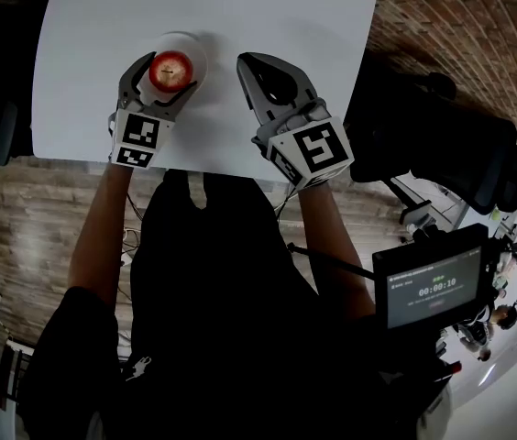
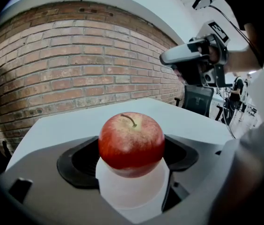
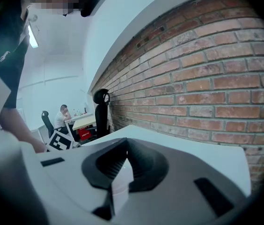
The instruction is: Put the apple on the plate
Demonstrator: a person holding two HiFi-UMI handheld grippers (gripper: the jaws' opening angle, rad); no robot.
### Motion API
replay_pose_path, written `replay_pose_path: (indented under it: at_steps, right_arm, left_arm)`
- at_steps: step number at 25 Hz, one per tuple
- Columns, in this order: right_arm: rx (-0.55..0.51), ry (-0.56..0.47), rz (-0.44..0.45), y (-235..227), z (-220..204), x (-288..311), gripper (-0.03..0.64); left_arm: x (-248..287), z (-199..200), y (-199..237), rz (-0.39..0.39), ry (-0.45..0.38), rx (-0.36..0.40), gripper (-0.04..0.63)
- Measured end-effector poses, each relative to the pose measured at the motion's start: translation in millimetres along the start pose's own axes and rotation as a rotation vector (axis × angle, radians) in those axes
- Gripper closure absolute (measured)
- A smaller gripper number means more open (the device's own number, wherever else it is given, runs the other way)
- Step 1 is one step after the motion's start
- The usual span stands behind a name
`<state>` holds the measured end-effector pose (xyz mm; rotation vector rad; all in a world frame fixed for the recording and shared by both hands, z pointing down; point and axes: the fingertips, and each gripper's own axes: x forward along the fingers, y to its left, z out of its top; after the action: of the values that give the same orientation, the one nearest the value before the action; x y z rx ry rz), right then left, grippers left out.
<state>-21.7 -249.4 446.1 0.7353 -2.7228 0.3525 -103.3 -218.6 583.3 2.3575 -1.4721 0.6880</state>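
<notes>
A red apple (image 1: 170, 70) with a short stem sits between the jaws of my left gripper (image 1: 169, 71), which is shut on its sides. In the left gripper view the apple (image 2: 131, 142) hangs right over a small white plate (image 2: 129, 191); I cannot tell whether it touches it. In the head view the plate (image 1: 190, 46) lies on the white table (image 1: 268, 16), just beyond the apple. My right gripper (image 1: 247, 64) hovers to the right of the plate, shut and empty. Its jaw tips meet in the right gripper view (image 3: 122, 156).
The table's near edge runs just under both grippers. A brick wall (image 2: 76, 64) stands beyond the far side. A black office chair (image 1: 460, 145) is at the right, and a small screen (image 1: 434, 287) hangs by my right arm. A person sits at a distant desk (image 3: 65, 115).
</notes>
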Motion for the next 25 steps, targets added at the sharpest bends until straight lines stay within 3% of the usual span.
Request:
replay_pose_path:
  at_steps: [25]
  right_arm:
    - [-0.001, 0.026, -0.002, 0, -2, 8, 0.612]
  left_arm:
    - [14, -29, 6, 0.006, 0.057, 0.016, 0.186]
